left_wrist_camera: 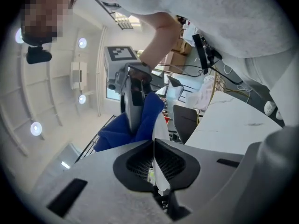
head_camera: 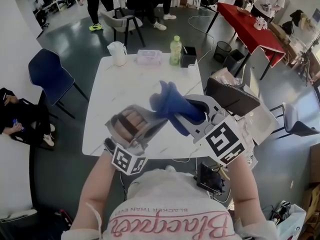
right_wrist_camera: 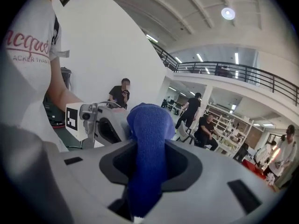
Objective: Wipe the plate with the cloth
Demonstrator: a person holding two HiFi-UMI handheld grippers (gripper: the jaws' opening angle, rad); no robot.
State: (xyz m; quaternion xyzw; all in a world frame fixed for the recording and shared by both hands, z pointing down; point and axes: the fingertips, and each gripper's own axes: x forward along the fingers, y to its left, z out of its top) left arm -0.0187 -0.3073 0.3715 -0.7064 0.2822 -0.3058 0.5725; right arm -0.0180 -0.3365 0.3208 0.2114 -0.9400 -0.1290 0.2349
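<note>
Cloth [right_wrist_camera: 147,125] in right claw [right_wrist_camera: 149,169], beside plate [left_wrist_camera: 160,128]

White counter [head_camera: 125,84], far edge: jug [head_camera: 118,53], clear box [head_camera: 149,57], green bottle [head_camera: 175,50], black box [head_camera: 188,56]. Above near edge: left gripper [head_camera: 155,126] and right gripper [head_camera: 192,115], close together, with a bunched blue cloth [head_camera: 172,106] in the right one. Floor: blue chair [head_camera: 50,74] to the left, red table [head_camera: 250,26] beyond.
</note>
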